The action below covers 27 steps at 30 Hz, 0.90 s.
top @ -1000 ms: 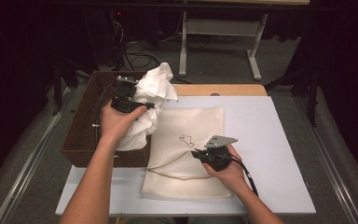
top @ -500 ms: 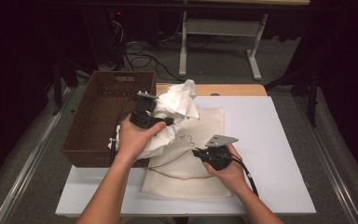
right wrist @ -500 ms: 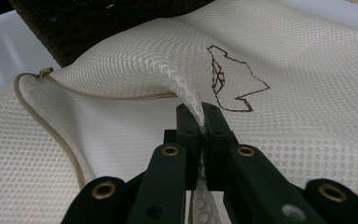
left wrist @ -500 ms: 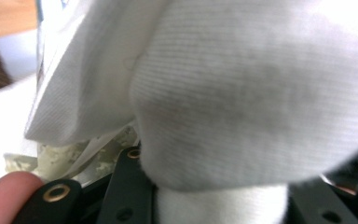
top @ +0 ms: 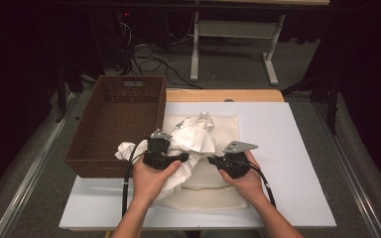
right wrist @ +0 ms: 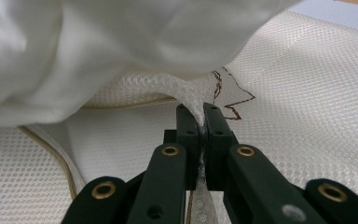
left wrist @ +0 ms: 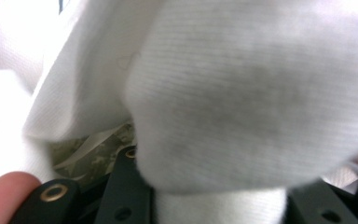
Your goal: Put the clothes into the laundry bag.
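The white garment [top: 191, 144] lies bunched in a crumpled heap on the cream mesh bag [top: 223, 121], near the middle of the white bench [top: 297, 148]. The heap's long axis runs slantwise in the high view, from a loose end hanging by the wicker basket [top: 116, 124] at lower left up to a peaked fold at upper right. The cloth is plain white with a fine ribbed knit, soft and deeply creased. The mesh bag is flat, honeycomb-textured, edged with a tan seam, and lies with its long side running away from the person. The left hand-held gripper [top: 164, 154] is buried in the garment and its jaws are clamped on a thick fold. The left gripper view [left wrist: 214, 116] brings out that ribbed weave and a patch of patterned greenish fabric under the fold, neither of which can be made out from above. The right hand-held gripper [top: 218, 161] sits closed on a pinched ridge of the mesh bag; the right gripper view [right wrist: 204, 126] shows the pinch plainly, plus a thin brown zigzag line stitched on the mesh beyond the jaws.
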Tool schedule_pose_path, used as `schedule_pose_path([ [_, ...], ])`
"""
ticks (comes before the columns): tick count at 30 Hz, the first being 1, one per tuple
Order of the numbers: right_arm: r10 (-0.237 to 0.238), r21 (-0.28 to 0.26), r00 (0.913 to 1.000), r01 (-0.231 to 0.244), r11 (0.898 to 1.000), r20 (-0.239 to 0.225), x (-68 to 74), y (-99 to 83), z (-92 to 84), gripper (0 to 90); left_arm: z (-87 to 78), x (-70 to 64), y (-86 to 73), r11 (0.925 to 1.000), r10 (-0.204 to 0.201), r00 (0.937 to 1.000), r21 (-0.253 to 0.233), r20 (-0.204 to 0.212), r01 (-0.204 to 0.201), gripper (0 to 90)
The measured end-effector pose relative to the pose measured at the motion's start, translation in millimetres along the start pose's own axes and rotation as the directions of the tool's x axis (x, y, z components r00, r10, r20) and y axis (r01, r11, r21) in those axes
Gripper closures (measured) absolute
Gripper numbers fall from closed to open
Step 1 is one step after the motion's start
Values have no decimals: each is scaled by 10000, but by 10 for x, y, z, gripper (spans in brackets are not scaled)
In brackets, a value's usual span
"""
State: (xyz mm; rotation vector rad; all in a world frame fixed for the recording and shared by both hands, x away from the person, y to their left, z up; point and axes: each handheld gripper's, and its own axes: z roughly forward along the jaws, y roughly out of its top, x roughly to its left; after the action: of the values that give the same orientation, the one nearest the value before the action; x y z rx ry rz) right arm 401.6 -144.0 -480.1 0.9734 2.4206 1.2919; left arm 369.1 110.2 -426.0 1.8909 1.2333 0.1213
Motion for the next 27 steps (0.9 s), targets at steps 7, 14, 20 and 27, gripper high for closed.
schedule_pose_path([
  [7,111,-47,9999,-111,9999,15,-22,6,7,885,86,-232,-413,9988,-63,9991,-491,-409,43,646],
  [14,129,105,9999,-129,9999,54,-32,-4,29,886,377,-429,-861,9987,202,9952,-438,-954,-245,638],
  [20,178,52,9998,-178,9998,13,-48,-15,23,885,350,-450,-847,9954,702,9926,-580,-987,-762,416],
  [27,197,-55,9998,-198,9998,-96,-55,-18,0,884,47,-452,-823,9860,1023,9752,-1101,-1962,-1256,187],
])
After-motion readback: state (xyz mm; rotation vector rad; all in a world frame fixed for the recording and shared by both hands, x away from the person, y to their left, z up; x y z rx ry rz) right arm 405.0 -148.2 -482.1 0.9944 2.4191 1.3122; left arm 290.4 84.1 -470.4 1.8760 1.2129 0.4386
